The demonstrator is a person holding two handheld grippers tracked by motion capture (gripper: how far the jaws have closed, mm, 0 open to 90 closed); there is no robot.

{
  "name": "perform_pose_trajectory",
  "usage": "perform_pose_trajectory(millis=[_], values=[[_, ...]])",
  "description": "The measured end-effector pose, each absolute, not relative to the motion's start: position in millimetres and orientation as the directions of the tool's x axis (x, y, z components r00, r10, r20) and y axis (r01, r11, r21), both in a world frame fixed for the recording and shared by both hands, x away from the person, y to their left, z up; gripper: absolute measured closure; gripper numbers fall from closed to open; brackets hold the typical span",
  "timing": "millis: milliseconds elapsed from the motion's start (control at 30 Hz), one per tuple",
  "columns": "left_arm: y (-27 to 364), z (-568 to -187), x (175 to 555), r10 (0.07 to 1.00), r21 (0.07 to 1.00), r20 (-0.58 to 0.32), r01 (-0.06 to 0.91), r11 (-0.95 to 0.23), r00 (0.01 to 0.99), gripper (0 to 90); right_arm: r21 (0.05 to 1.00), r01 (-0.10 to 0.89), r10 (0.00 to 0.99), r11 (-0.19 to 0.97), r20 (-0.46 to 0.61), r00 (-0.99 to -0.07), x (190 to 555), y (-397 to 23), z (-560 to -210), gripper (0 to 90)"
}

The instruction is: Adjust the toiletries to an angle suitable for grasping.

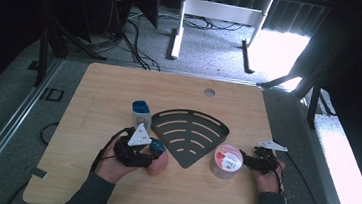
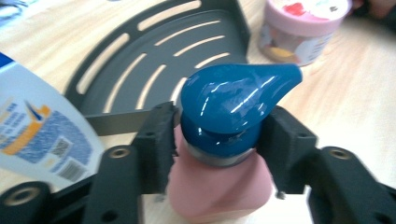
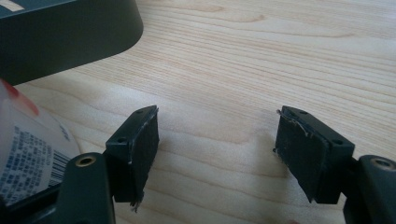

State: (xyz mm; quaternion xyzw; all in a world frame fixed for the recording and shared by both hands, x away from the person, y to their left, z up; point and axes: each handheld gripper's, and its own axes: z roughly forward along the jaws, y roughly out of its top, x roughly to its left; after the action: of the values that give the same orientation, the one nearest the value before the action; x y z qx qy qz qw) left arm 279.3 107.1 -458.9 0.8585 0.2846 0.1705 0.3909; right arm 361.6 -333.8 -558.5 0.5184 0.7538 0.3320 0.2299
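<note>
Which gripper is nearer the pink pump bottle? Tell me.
Left. The left gripper has the pink pump bottle between its jaws at the blue pump head; the right gripper stands open beside the pink jar.

A pink pump bottle [image 2: 219, 186] with glossy blue cap, a dark grey slotted rack [image 1: 190, 130], a pink-lidded jar [image 1: 227, 161].

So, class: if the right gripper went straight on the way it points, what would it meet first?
Probably the bare table: its open jaws tilt down at the wood. The jar and rack lie off to one side, though depth is unclear.
</note>
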Motion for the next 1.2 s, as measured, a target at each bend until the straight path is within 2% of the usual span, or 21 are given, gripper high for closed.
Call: perform_pose_trajectory(millis=[233, 467, 633, 667, 867, 1000, 1200], values=[[117.2, -461.7, 272.4, 0.633, 0.77, 0.04, 0.38, -0.512, 0.773, 43.7, 0.739, 0.629, 0.934, 0.242, -0.002, -0.357, 361.6, -333.8, -558.5, 29.8], [122.9, -462.6, 253.6, 0.635, 0.776, 0.022, 0.387, -0.498, 0.772, 55.1, 0.739, 0.629, 0.934, 0.241, -0.002, -0.356, 361.6, -333.7, -558.5, 29.8], [119.4, -463.1, 243.2, 0.597, 0.782, 0.011, 0.365, -0.506, 0.802, 63.2, 0.739, 0.629, 0.934, 0.241, -0.002, -0.356, 361.6, -333.7, -558.5, 29.8], [117.7, -463.3, 242.1, 0.587, 0.782, 0.009, 0.36, -0.508, 0.81, 69.8, 0.739, 0.629, 0.934, 0.241, -0.002, -0.356, 361.6, -333.6, -558.6, 29.8], [103.6, -468.4, 242.8, 0.572, 0.783, 0.008, 0.351, -0.513, 0.82, 84.8, 0.739, 0.628, 0.934, 0.241, -0.002, -0.356, 361.6, -333.7, -558.5, 29.8], [92.4, -473.0, 246.5, 0.561, 0.783, 0.002, 0.348, -0.516, 0.828, 89.2, 0.739, 0.628, 0.934, 0.242, -0.002, -0.356, 361.6, -333.7, -558.5, 29.8], [79.8, -481.8, 250.8, 0.557, 0.762, 0.015, 0.351, -0.544, 0.83, 89.5, 0.739, 0.628, 0.934, 0.242, -0.002, -0.357, 361.6, -333.7, -558.5, 29.8]])
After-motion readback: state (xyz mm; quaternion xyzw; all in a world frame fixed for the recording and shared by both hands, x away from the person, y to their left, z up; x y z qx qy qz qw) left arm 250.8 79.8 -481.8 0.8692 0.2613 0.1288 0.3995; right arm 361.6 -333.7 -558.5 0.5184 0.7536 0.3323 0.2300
